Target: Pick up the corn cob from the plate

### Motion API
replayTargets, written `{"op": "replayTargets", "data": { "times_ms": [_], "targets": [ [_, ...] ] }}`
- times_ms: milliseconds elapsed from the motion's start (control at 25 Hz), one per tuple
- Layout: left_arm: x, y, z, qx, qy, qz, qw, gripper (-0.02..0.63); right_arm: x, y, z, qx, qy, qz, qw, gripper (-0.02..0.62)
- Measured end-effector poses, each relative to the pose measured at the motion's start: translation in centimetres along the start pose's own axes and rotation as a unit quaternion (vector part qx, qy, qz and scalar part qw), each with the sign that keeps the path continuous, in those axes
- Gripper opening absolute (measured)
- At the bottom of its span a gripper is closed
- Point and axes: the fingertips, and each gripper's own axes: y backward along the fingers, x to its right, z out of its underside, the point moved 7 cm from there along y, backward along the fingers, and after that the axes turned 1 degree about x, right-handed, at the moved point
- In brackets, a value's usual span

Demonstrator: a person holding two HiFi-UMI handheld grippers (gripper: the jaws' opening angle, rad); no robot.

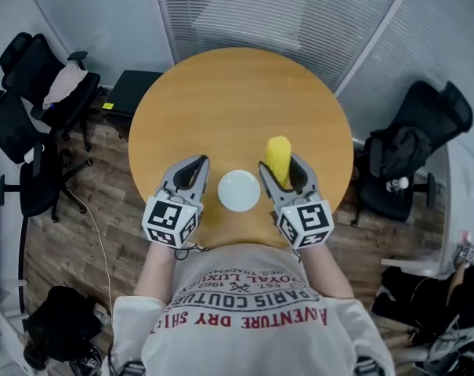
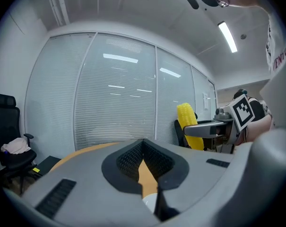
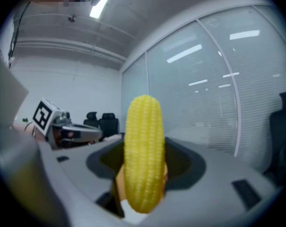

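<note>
Right gripper view: knobbly yellow corn cob (image 3: 143, 150) upright, pinched between right tongs (image 3: 142, 183); left tongs (image 1: 199, 163) closed, empty.

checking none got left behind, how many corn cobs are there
1. The corn cob is clamped in the right gripper, above the table beside the empty white plate; none seems hidden.

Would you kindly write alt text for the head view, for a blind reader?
Seen from above, the right gripper holds a yellow corn cob beside an empty white plate on a round wooden table. The left gripper, holding nothing, is at the plate's other side.
</note>
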Motion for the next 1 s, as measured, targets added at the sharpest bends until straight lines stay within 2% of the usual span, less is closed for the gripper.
{"op": "replayTargets", "data": {
  "times_ms": [1000],
  "targets": [
    [0.33,-0.74,-0.37,-0.004,-0.004,-0.021,0.9998,0.035,0.67,-0.41,-0.40,0.002,-0.008,-0.019,1.000,0.268]
  ]
}}
